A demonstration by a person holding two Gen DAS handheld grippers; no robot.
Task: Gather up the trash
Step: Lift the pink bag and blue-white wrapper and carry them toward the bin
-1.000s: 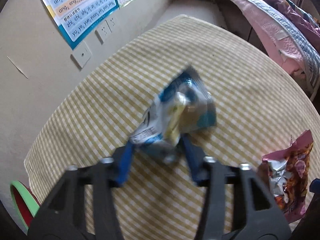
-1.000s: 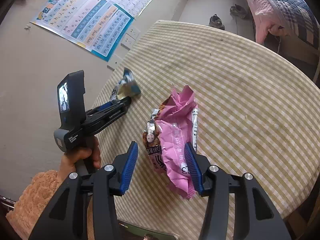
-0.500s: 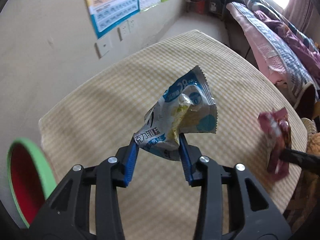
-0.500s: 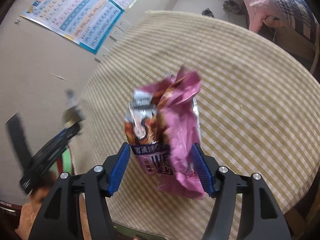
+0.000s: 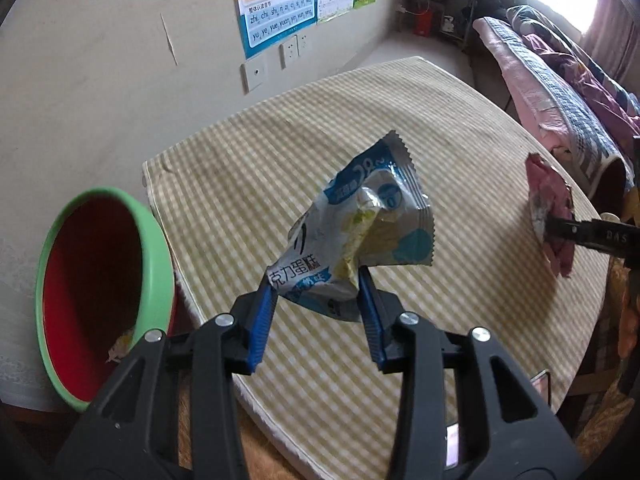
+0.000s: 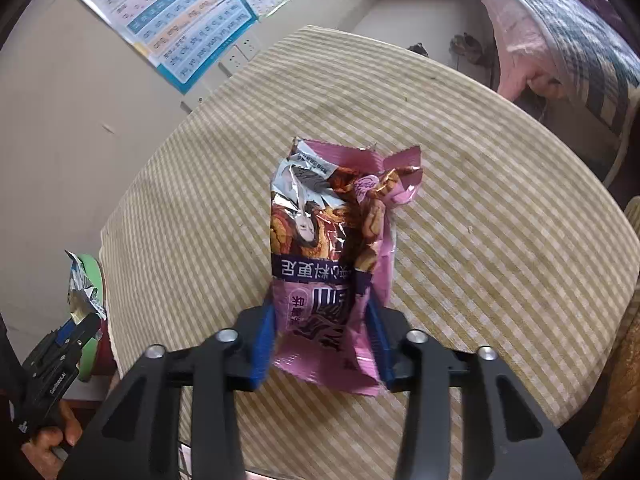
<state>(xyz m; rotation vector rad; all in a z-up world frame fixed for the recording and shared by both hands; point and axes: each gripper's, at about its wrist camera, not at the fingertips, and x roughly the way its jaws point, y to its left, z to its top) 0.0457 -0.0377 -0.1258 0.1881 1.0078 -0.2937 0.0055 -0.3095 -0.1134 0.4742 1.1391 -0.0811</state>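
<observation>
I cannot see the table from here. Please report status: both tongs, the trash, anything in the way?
Left tongs shut on blue wrapper, near green bin. Right tongs closing on pink snack bag. Nothing in the way.

**Two wrist views over one checked table**

Left wrist fisheye: mounted just behind the left gripper [image 5: 318,300], angled steeply down across the checked table [image 5: 460,128] toward the poster wall [image 5: 100,60], close above the table's near edge, green-rimmed basin [image 5: 154,256] just left of the table. Right wrist fisheye: seated behind the right gripper [image 6: 322,324], also tilted down over the table [image 6: 500,220], wall beyond. Shared: the tabletop, the wall poster [image 5: 276,0], and each gripper at the other view's table edge.
</observation>
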